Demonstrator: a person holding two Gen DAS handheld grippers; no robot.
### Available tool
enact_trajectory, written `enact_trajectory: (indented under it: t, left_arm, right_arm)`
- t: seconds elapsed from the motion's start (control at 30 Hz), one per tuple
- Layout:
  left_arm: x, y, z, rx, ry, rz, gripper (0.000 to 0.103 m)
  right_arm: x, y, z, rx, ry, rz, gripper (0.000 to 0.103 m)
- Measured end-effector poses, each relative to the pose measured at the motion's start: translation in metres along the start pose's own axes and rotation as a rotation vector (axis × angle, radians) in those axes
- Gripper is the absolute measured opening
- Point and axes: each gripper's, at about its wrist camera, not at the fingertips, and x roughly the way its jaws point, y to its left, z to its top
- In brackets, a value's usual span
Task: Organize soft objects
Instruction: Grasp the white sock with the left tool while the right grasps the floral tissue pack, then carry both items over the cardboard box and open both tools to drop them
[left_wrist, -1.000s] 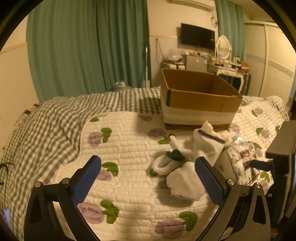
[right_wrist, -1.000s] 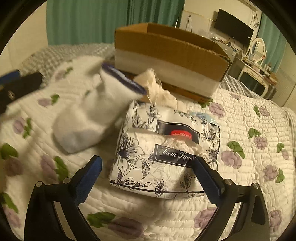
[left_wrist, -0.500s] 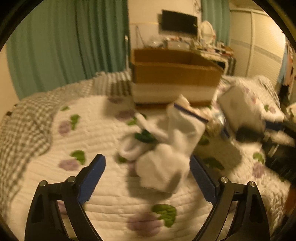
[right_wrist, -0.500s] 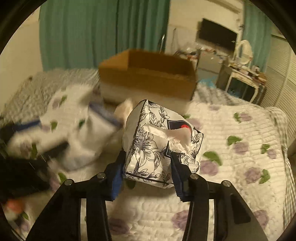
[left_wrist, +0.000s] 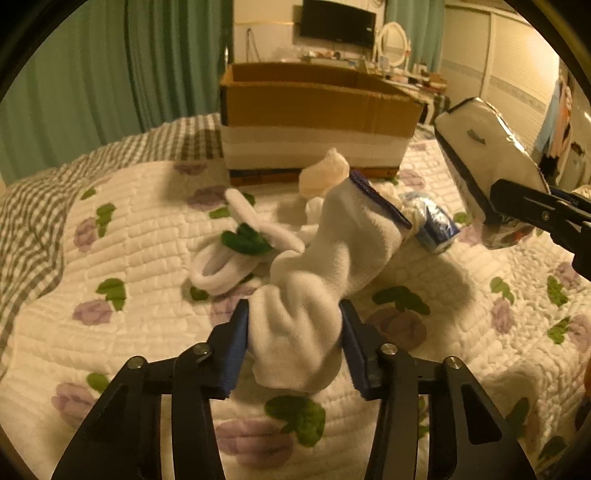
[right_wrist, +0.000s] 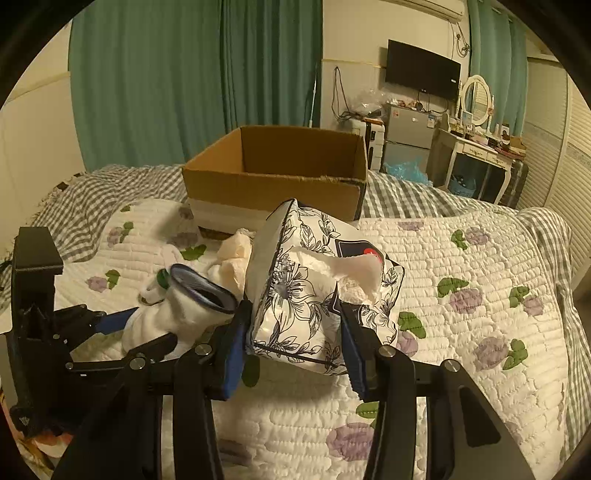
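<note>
The left hand-held gripper (left_wrist: 293, 334) pinches the toe end of a white sock (left_wrist: 332, 258), its blue pads pressed into bunched fabric, the navy-edged cuff trailing toward the cardboard box (left_wrist: 314, 122); the right hand-held gripper (right_wrist: 295, 332) is clamped on a floral tissue pack (right_wrist: 314, 295), held clear of the quilt (right_wrist: 461, 314) with a tissue poking from its slot. The step in hand looks to be carrying both soft things to the open box that stands on the bed beyond them; to do it well, I would raise the sock until its cuff hangs free of the heap, since it lies against a second white sock (left_wrist: 229, 258) and a cream cloth (left_wrist: 325, 173) and may drag them; carry each load over the box rim before letting go, and keep the two grippers apart, as they sit near each other now. The sock is thick, plush and floppy, so it will sag and swing; the tissue pack is a soft plastic-wrapped block, dented where the pads squeeze it, white with black flower drawings and a dark label; a small blue packet (left_wrist: 436, 225) lies on the quilt beside the socks.
</note>
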Motion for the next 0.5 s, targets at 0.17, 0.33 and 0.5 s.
enact_trajectory:
  t: [0.17,0.33,0.5]
  left_arm:
    - [-0.034,0.005,0.006,-0.009,-0.053,0.0,0.043]
    - [-0.077,0.014,0.028,-0.017,-0.117,-0.008,0.043]
    - [-0.098,0.022,0.067,0.002,-0.175,0.003,0.043]
  right_arm:
    - [-0.024,-0.003,0.004,0.003,-0.044,0.004,0.045]
    - [-0.044,-0.008,0.018,0.017,-0.08,0.04,0.045]
    - [-0.058,-0.015,0.049,0.008,-0.136,0.089,0.045]
